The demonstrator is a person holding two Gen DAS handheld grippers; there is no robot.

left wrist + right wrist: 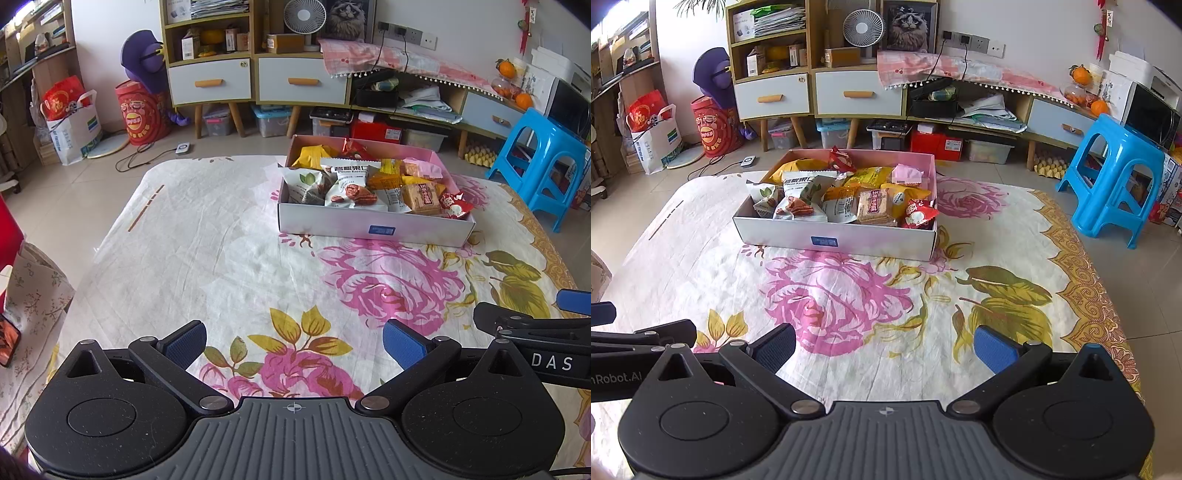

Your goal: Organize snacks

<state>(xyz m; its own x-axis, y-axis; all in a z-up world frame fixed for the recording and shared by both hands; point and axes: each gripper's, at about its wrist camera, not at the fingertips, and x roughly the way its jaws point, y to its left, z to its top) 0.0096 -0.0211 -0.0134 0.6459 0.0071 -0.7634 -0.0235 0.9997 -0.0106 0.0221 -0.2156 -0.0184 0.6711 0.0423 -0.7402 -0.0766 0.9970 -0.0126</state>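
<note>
Snack box (834,236), full; both grippers idle, well short of it.
Packets (798,206) inside: light, crinkly, probably slippery; pinch edge seams. Left gripper (294,341) and right gripper (884,343) fingers apart, empty.

Box's (834,236) lower snacks (846,206) probably buried
</note>
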